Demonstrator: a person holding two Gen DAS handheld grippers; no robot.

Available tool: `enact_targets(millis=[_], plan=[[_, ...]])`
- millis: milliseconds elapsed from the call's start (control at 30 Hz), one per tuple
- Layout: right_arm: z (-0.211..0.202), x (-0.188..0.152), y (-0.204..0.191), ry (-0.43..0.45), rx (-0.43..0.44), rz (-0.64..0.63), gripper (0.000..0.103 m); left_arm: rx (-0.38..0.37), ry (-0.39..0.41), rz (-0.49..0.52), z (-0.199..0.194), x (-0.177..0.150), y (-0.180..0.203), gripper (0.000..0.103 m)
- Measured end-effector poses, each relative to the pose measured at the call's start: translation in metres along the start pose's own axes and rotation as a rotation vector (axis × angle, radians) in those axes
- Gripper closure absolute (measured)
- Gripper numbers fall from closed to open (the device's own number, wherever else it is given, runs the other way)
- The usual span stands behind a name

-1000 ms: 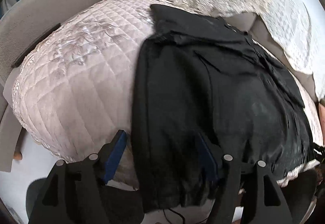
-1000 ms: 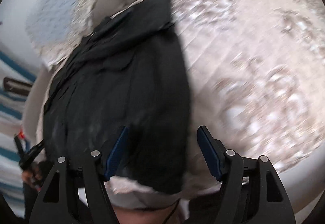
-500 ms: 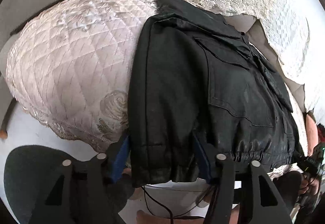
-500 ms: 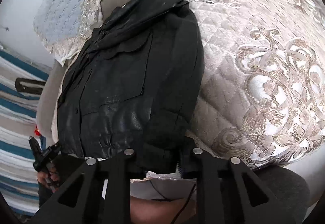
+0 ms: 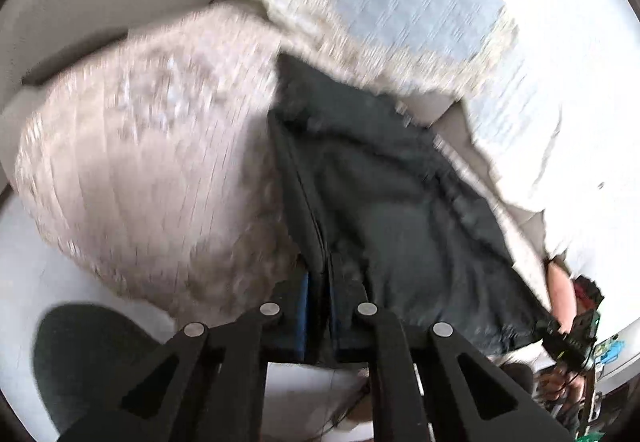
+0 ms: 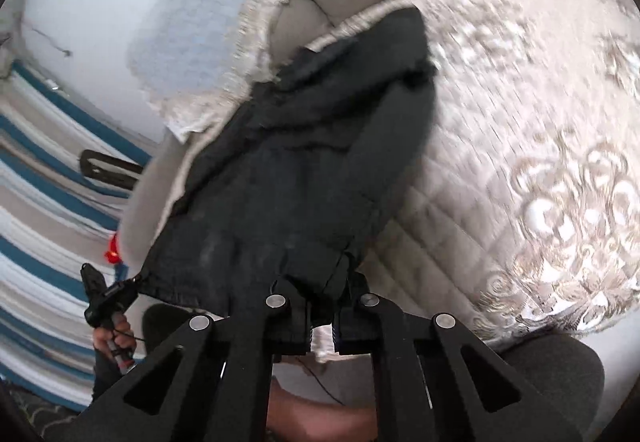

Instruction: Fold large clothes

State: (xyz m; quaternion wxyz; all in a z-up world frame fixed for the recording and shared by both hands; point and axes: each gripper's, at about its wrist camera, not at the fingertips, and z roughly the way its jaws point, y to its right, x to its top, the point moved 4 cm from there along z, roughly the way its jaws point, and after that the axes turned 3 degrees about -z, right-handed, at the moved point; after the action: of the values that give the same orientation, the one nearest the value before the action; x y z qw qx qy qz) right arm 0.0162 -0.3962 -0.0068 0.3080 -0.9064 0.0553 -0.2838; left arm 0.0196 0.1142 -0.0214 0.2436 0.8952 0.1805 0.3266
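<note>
one pale quilted sofa cover (image 5: 132, 169) spreads wide under everything, with one lace-edged cloth (image 5: 400, 1) draped behind it. on the cover lies one black jacket (image 5: 400, 209), its near hem lifted toward the person. two grippers hold that hem: the left gripper (image 5: 318, 306) is pinched tight on the left corner, fabric running up from between its fingers, and the right gripper (image 6: 322, 306) is clamped on the other corner of the hem.
</note>
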Motion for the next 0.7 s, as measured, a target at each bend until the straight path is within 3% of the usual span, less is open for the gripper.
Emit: enact_targets(millis=[133,367,500,700], plan=[[-0.010,-0.001,-0.015,0.023,0.037,-0.004,0.097,-0.037,0.059,0.020,-0.023,0.015,0.014,0.096],[-0.018,0.000,-0.013,0.063,0.062,0.060,0.097,-0.076,0.053,0.027,-0.026,0.018,0.016,0.096],[-0.017,0.030,-0.016,0.107,0.099,0.059,0.097,-0.102,0.080,0.022,-0.019,0.039,0.024,0.096],[0.000,0.108,-0.025,0.165,0.111,0.004,0.097,-0.137,0.143,0.059,0.010,0.107,0.051,0.096]])
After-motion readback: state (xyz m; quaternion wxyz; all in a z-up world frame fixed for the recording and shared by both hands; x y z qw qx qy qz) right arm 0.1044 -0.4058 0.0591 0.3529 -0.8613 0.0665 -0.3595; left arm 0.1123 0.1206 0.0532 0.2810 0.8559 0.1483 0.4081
